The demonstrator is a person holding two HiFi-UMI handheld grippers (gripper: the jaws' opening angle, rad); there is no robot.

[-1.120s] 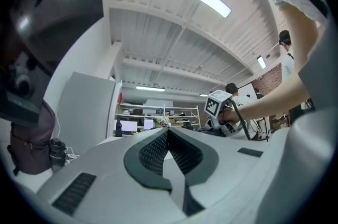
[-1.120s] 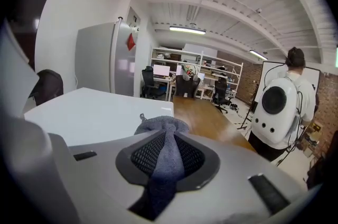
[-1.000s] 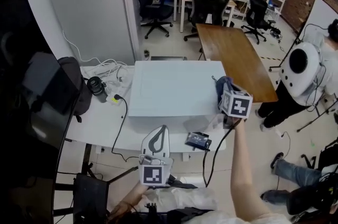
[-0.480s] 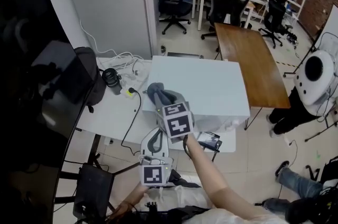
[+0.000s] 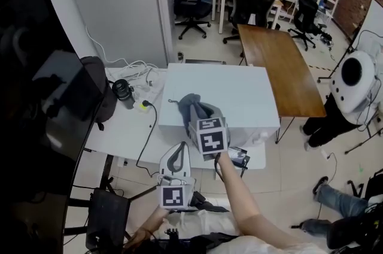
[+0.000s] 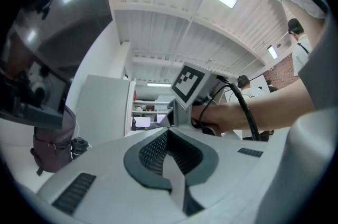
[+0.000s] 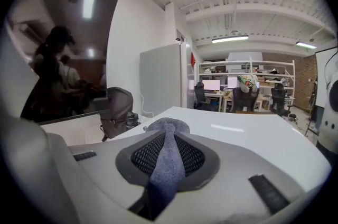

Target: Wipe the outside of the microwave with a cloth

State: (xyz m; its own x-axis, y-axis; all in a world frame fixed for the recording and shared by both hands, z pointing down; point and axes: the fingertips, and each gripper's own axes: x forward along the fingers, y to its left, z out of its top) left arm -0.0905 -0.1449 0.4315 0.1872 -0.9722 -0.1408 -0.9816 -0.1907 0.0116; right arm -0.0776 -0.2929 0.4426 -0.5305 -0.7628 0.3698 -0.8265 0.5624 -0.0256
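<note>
I can see a big white microwave (image 5: 239, 91) sitting on a white table (image 5: 119, 127). A grey cloth (image 5: 192, 104) is bunched up on top of it, close to the front edge, on the side nearer the dark bag (image 5: 99, 94).

The right claw (image 5: 197, 118) has the cloth pinched between its two jaws. The jaws are only a little way apart, just as far as the cloth is thick. A strip of cloth runs right down the middle between them. The rest of the cloth puffs out past the tips and looks to be lying on the white top.

The left claw (image 5: 178, 151) is lower down, in front of the table and apart from the microwave. Its jaws are pressed together and there is nothing in them.

I think the cloth is soft, light and floppy. It will fold and squash, not stay flat, so a thin pinch at the edge could slip out when it is dragged. A fat fold held deep between the jaws, like now, seems the best way to hold it.

The microwave looks hard, smooth and heavy. The cloth should slide over it easily, and the box will likely stay put under a gentle rub. A hard push on a side might scoot it along the table, though. Then the empty left claw could lean on the other side to keep it steady.
</note>
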